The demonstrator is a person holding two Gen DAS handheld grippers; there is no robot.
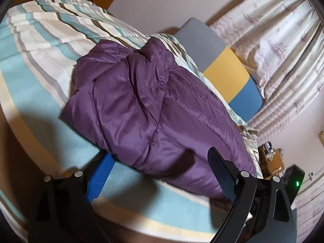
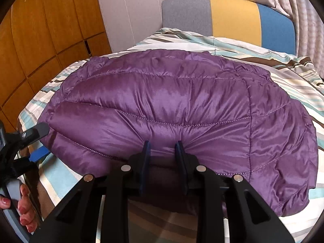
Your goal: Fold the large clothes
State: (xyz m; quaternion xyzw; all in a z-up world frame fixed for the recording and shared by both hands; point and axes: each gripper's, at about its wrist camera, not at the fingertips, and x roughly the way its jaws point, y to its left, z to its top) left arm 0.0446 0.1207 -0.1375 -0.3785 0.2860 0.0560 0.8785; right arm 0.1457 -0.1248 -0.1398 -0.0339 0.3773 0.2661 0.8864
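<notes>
The purple jacket (image 2: 162, 109) lies on the bed (image 1: 36, 85), on a striped cover, near the near edge, with the headboard (image 2: 232, 18) well behind it. It is already gathered into a compact, puffy bundle: no sleeve hangs loose in either view, and in the left wrist view 1 flap is laid over the body, so at least 1 fold looks done. The right tongs (image 2: 163, 147) sit at the middle of the near hem with the jaws drawn narrow, and the fabric bunches up between them, so I judge they pinch the hem. The left tongs (image 1: 160, 162) stand wide apart at the jacket's left end, 1 finger on the cover beside the edge and the other over the quilted top; nothing is pressed between them, so they hold nothing yet. In the right wrist view the same tongs show at the left border, just beside the jacket's corner, with a hand (image 2: 22, 208) below on the handle. By my reading the work is well along but not finished: the bundle is still long from side to side and thick with air, so 1 more fold, probably lifting the near hem over toward the headboard or bringing 1 end across, seems left, then a press to flatten it. The slick, padded shell may slip from a narrow pinch or spring back open once let go.
</notes>
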